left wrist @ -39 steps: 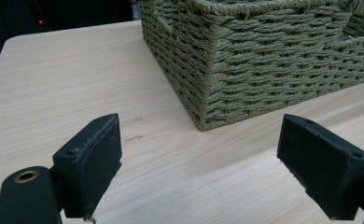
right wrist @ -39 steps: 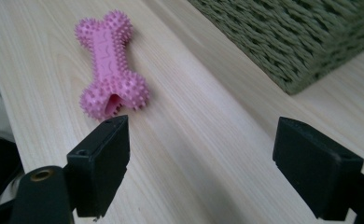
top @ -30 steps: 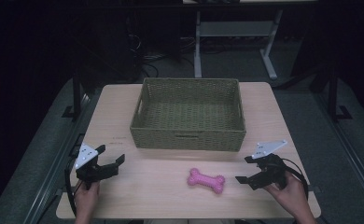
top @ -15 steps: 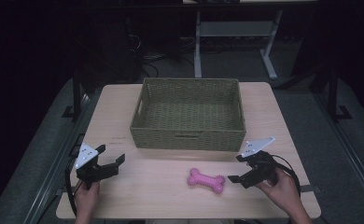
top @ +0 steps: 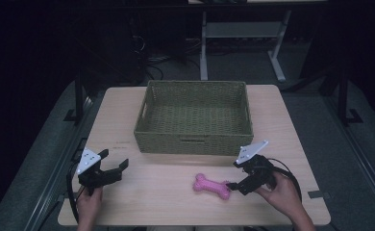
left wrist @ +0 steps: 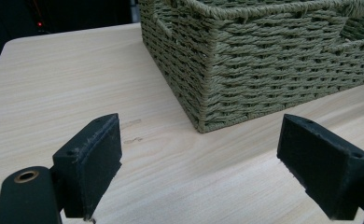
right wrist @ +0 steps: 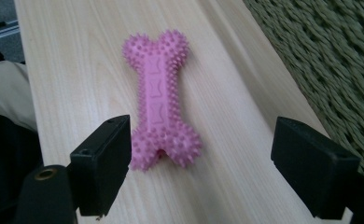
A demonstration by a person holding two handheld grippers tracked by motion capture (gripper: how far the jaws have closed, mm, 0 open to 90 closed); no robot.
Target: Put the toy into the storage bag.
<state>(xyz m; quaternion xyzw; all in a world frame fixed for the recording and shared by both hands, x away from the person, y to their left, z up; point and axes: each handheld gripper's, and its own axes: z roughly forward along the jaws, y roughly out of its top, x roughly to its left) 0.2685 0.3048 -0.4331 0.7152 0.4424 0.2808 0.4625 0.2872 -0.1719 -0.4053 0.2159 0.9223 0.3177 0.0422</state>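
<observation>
Right gripper (top: 235, 185) jaws spread wide at the pink bone (right wrist: 160, 109)'s near knob; probably best closed across the narrow middle. Left gripper (top: 114, 169) jaws gape too, idle near the counter (top: 176, 211)'s front-left corner.

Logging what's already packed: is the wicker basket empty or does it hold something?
Empty. The high view shows only bare weave inside the basket; the pink bone toy lies on the table in front of it.

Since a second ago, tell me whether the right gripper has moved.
Yes. In the high view the right gripper has slid left along the table toward the pink bone, which has stayed put before the basket; its open jaws now reach the bone's near end.
</observation>
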